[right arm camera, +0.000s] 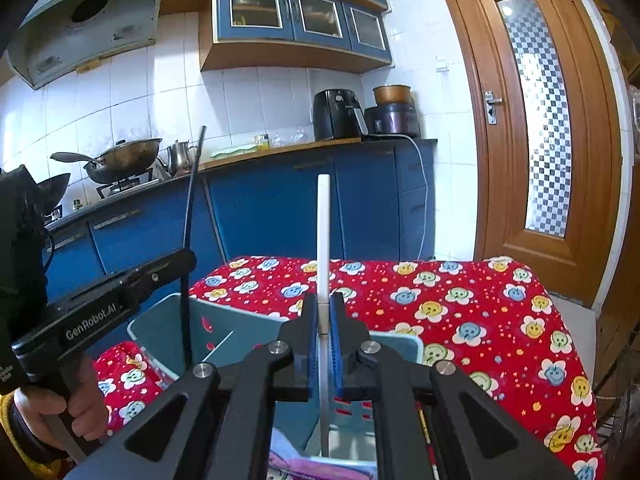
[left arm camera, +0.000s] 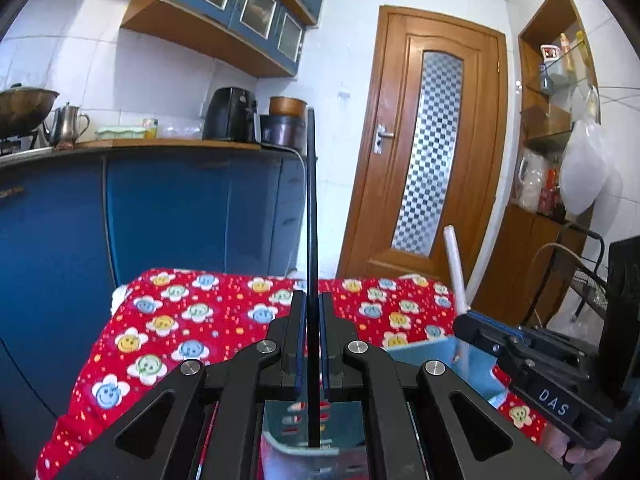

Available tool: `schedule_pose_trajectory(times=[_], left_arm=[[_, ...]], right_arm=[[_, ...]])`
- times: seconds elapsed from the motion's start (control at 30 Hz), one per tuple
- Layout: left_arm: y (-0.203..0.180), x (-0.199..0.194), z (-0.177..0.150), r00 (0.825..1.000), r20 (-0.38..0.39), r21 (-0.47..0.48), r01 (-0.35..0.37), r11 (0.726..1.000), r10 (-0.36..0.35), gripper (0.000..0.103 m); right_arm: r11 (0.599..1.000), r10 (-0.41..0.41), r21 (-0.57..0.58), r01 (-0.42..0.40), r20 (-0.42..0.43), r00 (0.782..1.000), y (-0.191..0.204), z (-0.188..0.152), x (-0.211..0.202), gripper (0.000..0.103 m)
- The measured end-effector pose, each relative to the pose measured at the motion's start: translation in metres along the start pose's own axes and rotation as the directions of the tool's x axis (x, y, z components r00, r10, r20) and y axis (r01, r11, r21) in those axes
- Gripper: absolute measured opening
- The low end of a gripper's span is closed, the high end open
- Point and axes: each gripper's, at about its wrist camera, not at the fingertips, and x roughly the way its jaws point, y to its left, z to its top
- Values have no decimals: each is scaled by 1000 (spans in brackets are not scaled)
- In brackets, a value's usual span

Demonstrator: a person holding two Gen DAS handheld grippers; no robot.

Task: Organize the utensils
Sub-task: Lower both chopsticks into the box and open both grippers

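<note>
Black chopstick point(left arm camera: 312, 240) upright, clenched in left gripper point(left arm camera: 313, 320), tip inside blue holder point(left arm camera: 480, 368) below. White chopstick point(right arm camera: 323, 240) between right gripper point(right arm camera: 323, 320) pads, loosely; whether pressed, cannot tell. Open red tablecloth point(right arm camera: 480, 312) beyond.

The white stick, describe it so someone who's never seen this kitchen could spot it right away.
Find the table with the red smiley-flower cloth, then the light blue bin at its near edge. The white stick stands upright over that bin between the pads of the right claw. Its neighbour in the left claw, the black stick, is thinner and dark.
</note>
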Motion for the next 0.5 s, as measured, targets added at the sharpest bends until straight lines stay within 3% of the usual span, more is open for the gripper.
schedule_pose_trajectory(times=[0.1,0.2,0.5], left_arm=[[2,-6,-2,1000,-7,-14,0,1000,0,15],[2,-13,0,1000,-10,-23,-7,1000,7,22],[3,-41,4,997,-70,-42,11,999,-14,28]], right_arm=[[1000,11,14,-11,5,1000,0,1,-6,30],[1000,11,27,-11,14,1000,-1,3,-14,31],[998,-18,57,18,5,1000,4,8,-47,31]])
